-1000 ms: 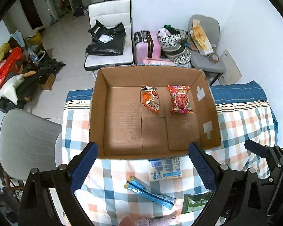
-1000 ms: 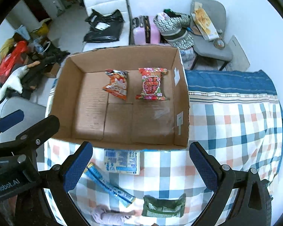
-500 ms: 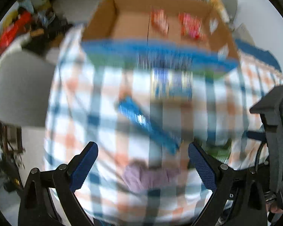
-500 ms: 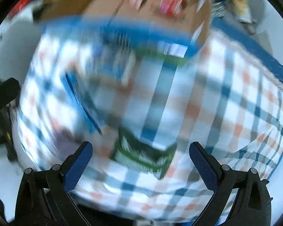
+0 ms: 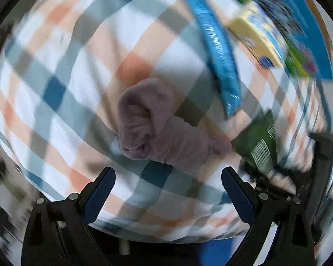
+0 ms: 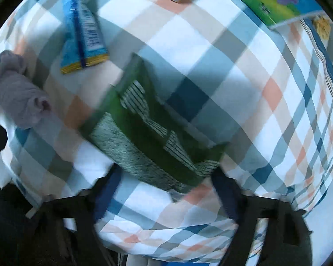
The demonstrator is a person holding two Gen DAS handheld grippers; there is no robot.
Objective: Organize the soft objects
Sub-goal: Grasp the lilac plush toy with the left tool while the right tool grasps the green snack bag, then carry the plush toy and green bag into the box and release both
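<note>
Four soft things still lie loose on your checked cloth: purple sock ahead of your spread, empty left gripper, green pouch before your equally spread right gripper, plus blue packet and yellow pack.

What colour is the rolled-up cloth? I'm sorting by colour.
Dusty purple-grey cloth, shown best in the left wrist view.

I'm seeing my left gripper showing black angular arms with round silver screws near each finger base, and blue ribbed pads lining the fingers. My right gripper is showing the same black frame and dark blue pads, all motion-blurred.
</note>
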